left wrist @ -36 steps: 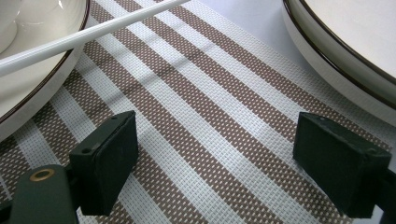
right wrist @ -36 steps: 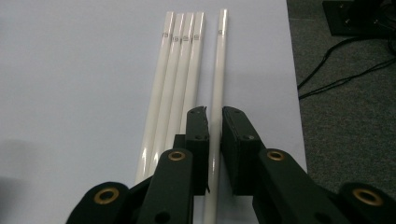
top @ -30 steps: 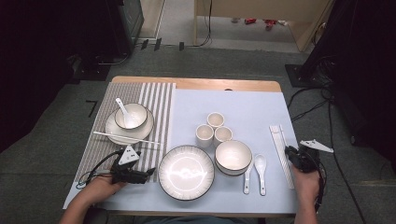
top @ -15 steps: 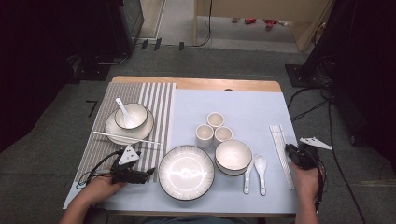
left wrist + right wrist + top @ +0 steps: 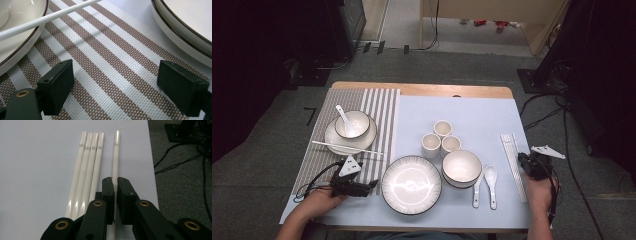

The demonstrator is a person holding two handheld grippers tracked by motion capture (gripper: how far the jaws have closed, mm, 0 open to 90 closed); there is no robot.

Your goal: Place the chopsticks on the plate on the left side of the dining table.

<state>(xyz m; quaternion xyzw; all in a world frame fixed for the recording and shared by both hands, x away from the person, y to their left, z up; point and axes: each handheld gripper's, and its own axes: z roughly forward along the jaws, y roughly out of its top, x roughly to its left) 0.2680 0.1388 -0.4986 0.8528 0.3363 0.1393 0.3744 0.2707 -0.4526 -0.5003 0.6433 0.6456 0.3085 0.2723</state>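
- My right gripper (image 5: 114,185) has just been closing, and its jaws now pinch the lone chopstick (image 5: 116,157) near the table's (image 5: 422,90) right edge, just beside the four others (image 5: 87,162).
- The grip sits near one end, so I judge the smooth stick could swing or slip out when lifted.
- It might nudge its neighbours.
- My left gripper (image 5: 115,82) is wide and empty over the striped mat (image 5: 112,57); the big plate (image 5: 185,22) is close.

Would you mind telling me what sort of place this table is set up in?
Probably a lab or studio, not a dining room: the table stands on grey carpet, cables trail across the floor, and dark equipment stands surround it.
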